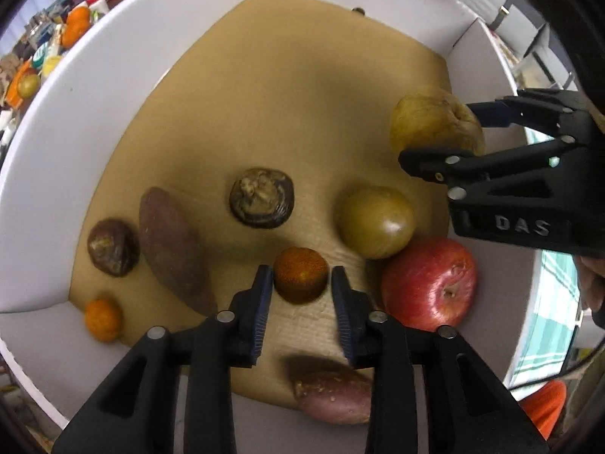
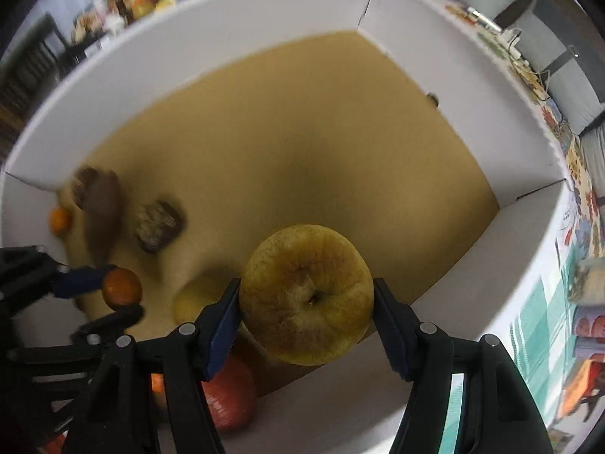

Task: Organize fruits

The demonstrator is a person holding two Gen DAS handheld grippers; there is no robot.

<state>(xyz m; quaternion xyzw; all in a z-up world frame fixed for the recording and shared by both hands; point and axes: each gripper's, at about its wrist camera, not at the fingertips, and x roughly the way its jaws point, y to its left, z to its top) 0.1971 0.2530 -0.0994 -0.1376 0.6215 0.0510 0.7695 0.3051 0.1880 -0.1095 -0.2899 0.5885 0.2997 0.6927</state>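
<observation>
Looking down from the left wrist: the left claw [image 1: 301,304] hangs over a white-walled box [image 1: 94,121] with a brown cardboard floor.
Left claw: jaws parted, a small orange fruit [image 1: 301,280] lies between them with a gap showing on each side; the pads do not press it.
Box contents, left view: a red apple [image 1: 429,283] touching a green-yellow round fruit [image 1: 375,221], two dark wrinkled fruits [image 1: 261,197] [image 1: 112,241], a long sweet potato [image 1: 172,249], a second sweet potato [image 1: 332,395] at the near edge, a small tangerine [image 1: 102,319] in the corner.
Right claw, seen from the left: the right claw [image 1: 446,132] enters from the right, closed around a wrinkled yellow apple [image 1: 435,119].
Only here: both sweet potatoes sharp, and fruit on the counter [image 1: 49,56] beyond the box wall.
Right wrist view: the right claw [image 2: 307,312] grips the wrinkled yellow apple [image 2: 307,295], both pads against its sides, held above the box [image 2: 472,295] floor near the wall.
Only here: the apple's sunken stem end, and a patterned cloth outside the box; the left items are blurred.
Left claw, seen from the right: the orange fruit [image 2: 121,287] sits between its fingers.
</observation>
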